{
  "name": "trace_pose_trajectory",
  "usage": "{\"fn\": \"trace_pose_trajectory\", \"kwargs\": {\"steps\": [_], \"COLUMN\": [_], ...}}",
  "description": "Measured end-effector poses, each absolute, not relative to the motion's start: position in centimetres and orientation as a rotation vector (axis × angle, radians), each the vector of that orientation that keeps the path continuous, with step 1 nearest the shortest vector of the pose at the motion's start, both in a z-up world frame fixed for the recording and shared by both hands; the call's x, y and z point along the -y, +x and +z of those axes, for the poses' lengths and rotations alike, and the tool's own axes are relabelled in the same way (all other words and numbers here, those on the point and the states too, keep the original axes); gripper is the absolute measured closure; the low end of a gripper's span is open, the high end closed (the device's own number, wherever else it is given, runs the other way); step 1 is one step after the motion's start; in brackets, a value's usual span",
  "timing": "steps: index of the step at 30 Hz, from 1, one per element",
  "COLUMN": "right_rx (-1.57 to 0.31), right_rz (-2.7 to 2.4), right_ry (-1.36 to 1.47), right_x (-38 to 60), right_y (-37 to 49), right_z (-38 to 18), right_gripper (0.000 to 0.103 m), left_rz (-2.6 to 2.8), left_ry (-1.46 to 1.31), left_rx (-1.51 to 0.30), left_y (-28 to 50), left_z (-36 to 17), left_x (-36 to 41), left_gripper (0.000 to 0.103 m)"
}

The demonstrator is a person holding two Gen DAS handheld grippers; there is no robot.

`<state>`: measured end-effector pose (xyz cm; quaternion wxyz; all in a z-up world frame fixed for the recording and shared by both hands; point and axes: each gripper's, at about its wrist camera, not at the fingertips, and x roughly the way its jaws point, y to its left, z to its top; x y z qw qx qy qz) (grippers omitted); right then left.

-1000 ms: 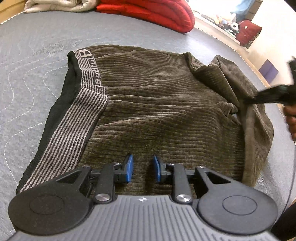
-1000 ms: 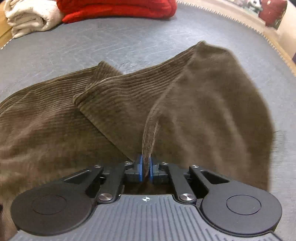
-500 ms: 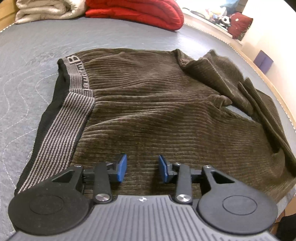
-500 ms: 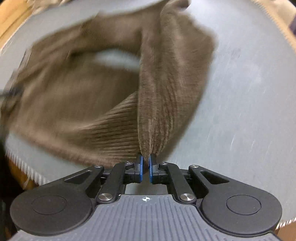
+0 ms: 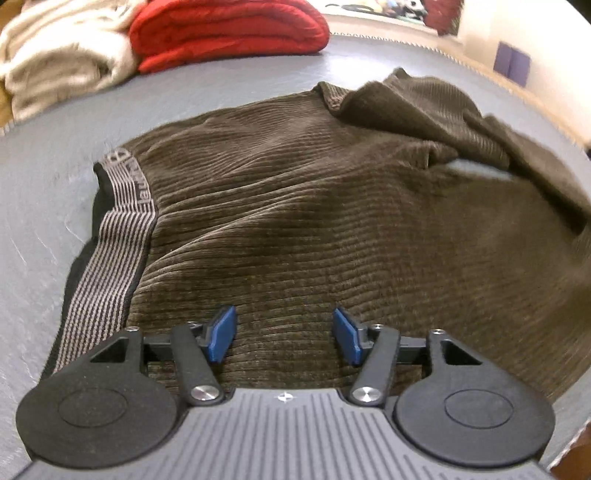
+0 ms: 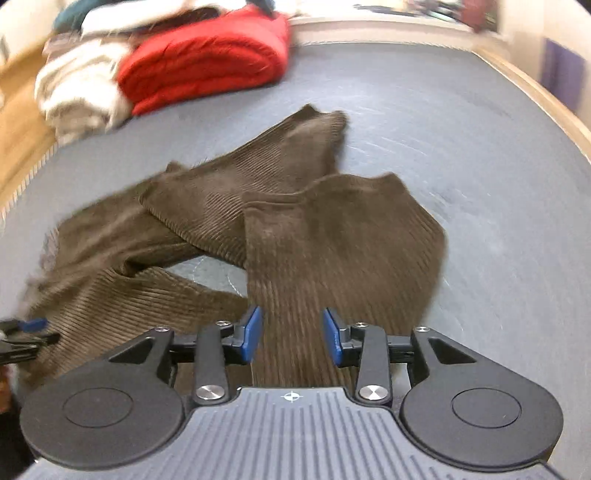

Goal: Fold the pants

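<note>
The brown corduroy pants point(image 5: 314, 221) lie spread on the gray mattress point(image 5: 44, 206), with their striped waistband point(image 5: 122, 229) toward the side where a red blanket point(image 5: 229, 29) and a cream blanket point(image 5: 55, 59) are stacked beyond it. The left gripper point(image 5: 284, 334) hovers over the seat of the pants near the waistband, its 2 blue fingers wide apart and holding nothing. The right gripper point(image 6: 291, 334) sits over the leg end, far from the waistband, fingers also apart, with a strip of leg cloth lying between them but not pinched. The 2 legs point(image 6: 295, 206) are not stacked: one crosses over the other, with a bare patch of mattress showing in the gap. That looks like the main risk, since folding from here would likely lock in a crooked, lumpy bundle. A grab at this spot could also catch only 1 layer, so the leg beneath would drag or stay behind. The edge of the mattress is close to the near hem, so loose cloth might slide off.
</note>
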<state>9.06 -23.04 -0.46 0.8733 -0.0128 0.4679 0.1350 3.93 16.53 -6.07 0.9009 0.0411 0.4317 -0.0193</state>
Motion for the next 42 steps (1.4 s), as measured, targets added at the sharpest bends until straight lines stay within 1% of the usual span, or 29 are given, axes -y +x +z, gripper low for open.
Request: {"fn": "trace_pose_trajectory", "kwargs": {"steps": [4,6,9,12,14,15,16,17,19,24,27,29,31,33,34,35,39,42], "right_rx": [-1.002,-1.023,-1.042,-1.065,-1.075,-1.078,-1.078,-1.075,-1.034,-0.887,-0.856,-0.892,-1.01,-1.153,-1.193,-1.194,-1.166,-1.064], "right_rz": [0.274,0.247,0.266,0.294,0.287,0.278,0.264,0.245,0.213,0.056,-0.107,-0.251,-0.366,-0.469,-0.499,-0.501,-0.509,-0.552], "right_ry": [-0.164,-0.23,-0.325,-0.421,-0.482,-0.495,-0.489,-0.452,-0.359,-0.108,0.032,0.123,0.236,0.409,0.487,0.56,0.58,0.612], "right_x": [18.5,16.6,14.1,12.0,11.6,11.8,12.2,13.1,15.6,25.9,33.9,39.8,45.1,49.5,50.9,51.8,52.0,52.6], "right_y": [13.1,15.1,16.4,17.2,17.2,17.2,17.1,17.1,16.5,12.4,8.1,4.4,1.2,-2.0,-3.3,-4.3,-4.3,-3.4], "right_z": [-2.9,-4.6,-6.4,-8.0,-8.9,-9.1,-9.1,-8.5,-6.5,-0.8,0.2,-0.6,-2.7,-5.3,-6.2,-6.6,-6.0,-4.9], "right_gripper": [0.056,0.055,0.051,0.05,0.056,0.062,0.08,0.092,0.095,0.096,0.096,0.097,0.097,0.097,0.097,0.097,0.095,0.089], "left_rz": [0.006,0.024,0.036,0.047,0.054,0.054,0.053,0.051,0.05,0.061,0.062,0.058,0.053,0.05,0.054,0.058,0.059,0.054], "left_ry": [0.101,0.11,0.125,0.144,0.148,0.147,0.143,0.14,0.139,0.118,0.117,0.118,0.109,0.093,0.091,0.092,0.101,0.099], "left_rx": [-0.9,-0.923,-0.946,-0.956,-0.955,-0.956,-0.956,-0.955,-0.952,-0.943,-0.938,-0.937,-0.939,-0.941,-0.941,-0.94,-0.931,-0.925], "left_y": [3.1,2.4,1.1,0.4,0.3,0.3,0.4,0.4,0.5,0.7,0.9,1.1,1.4,1.8,1.9,1.9,1.6,1.5], "left_z": [-6.0,-5.9,-5.5,-5.4,-5.4,-5.5,-5.5,-5.6,-5.6,-5.7,-5.8,-5.9,-5.9,-6.0,-6.1,-6.1,-6.1,-6.2], "left_x": [-15.7,-15.3,-14.5,-13.8,-13.7,-13.8,-13.9,-13.9,-13.8,-13.9,-13.8,-13.7,-13.8,-13.8,-13.8,-13.7,-13.5,-13.7], "left_gripper": [0.039,0.038,0.036,0.035,0.034,0.033,0.033,0.032,0.031,0.028,0.027,0.026,0.025,0.024,0.024,0.023,0.023,0.023]}}
